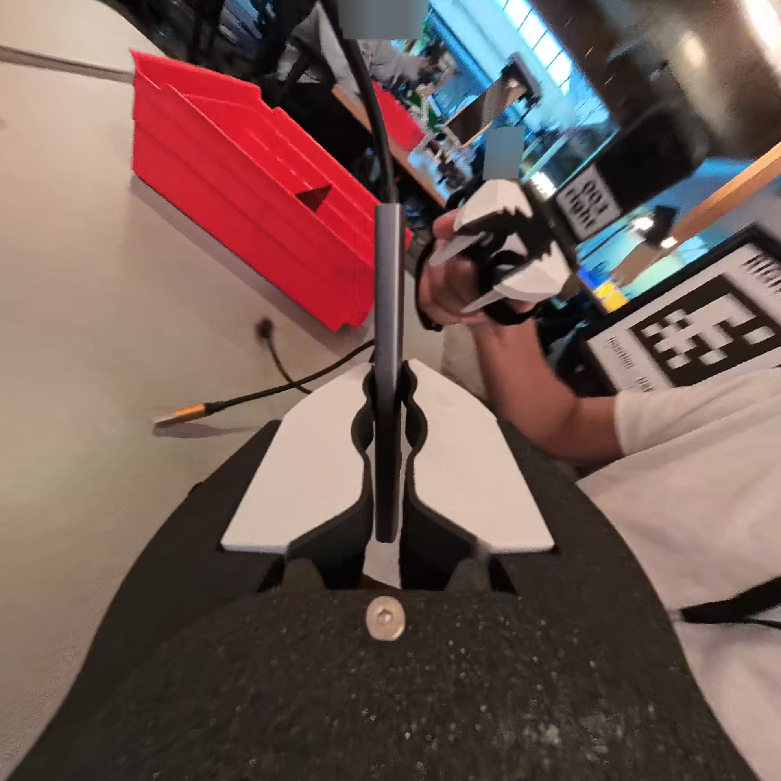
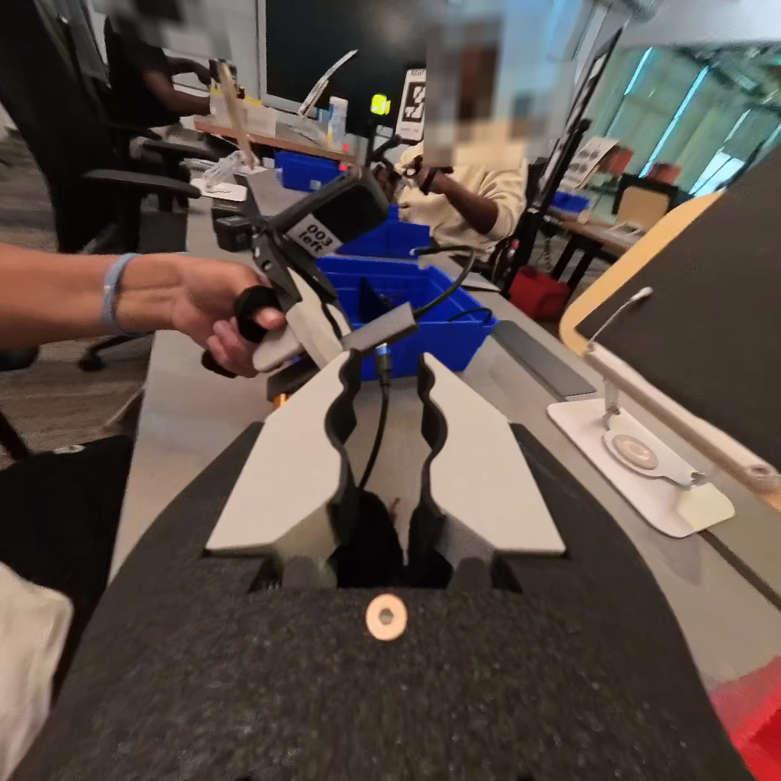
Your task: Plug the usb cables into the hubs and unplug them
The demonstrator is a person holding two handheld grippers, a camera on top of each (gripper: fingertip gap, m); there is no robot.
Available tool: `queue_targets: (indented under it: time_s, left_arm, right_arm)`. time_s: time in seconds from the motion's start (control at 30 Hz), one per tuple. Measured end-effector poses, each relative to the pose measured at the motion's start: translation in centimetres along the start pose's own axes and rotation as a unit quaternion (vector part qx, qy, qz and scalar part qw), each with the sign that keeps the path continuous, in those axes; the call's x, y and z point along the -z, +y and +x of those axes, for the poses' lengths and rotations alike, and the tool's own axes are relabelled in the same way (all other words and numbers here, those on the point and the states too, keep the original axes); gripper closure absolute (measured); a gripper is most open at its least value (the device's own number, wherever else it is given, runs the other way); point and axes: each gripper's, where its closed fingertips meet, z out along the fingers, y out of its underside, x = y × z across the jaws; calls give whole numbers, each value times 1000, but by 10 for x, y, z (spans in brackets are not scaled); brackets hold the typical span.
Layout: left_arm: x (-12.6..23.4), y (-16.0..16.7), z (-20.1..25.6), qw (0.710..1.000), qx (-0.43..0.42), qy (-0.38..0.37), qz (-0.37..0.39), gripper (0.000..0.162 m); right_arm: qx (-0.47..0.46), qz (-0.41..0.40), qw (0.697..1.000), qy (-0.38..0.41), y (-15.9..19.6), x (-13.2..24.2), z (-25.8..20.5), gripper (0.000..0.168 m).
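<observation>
left hand-held gripper (image 1: 386, 380) clamping grey hub (image 1: 388, 338), right hand-held gripper (image 2: 385, 372) spread

An open-plan office or lab workspace; long pale grey desks (image 2: 524, 372) carry blue plastic parts bins (image 2: 422, 334) and a red plastic bin (image 1: 236, 177); black swivel chairs (image 2: 139, 177), dark monitors (image 2: 321, 50), seated people, printed black-and-white marker boards (image 1: 710, 334), tall windows (image 2: 693, 114).

A dangling black cable (image 2: 377, 422) is hanging through the gap between the right gripper's (image 2: 386, 363) parted fingers, a blue bin (image 2: 427, 338) is blocking just beyond, a white stand (image 2: 634, 460) is crowding the right, while bare surface (image 2: 190, 397) is lying open leftward.
</observation>
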Motion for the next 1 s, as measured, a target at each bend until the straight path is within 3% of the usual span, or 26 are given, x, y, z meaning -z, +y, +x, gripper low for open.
queue_targets:
  time_s: [0.2,0.5,0.63,0.77,1.0]
  left_arm:
    - [-11,1,23,991,88,103,8,153]
    - [-19,10,30,981,132,143,-4,153]
    - [-17,12,25,984,124,127,-14,153]
    - [9,-1,7,988,119,94,14,153]
    - [21,-12,3,1000,17,-3,17,152]
  right_arm:
    - [146,-12,989,35,12,-10,-10,146]
    - [177,-15,983,52,23,-14,-12,159]
    - [186,-32,981,36,28,-12,-12,159]
    - [156,-21,986,50,17,15,14,159]
    - [128,10,989,79,-8,42,37,159]
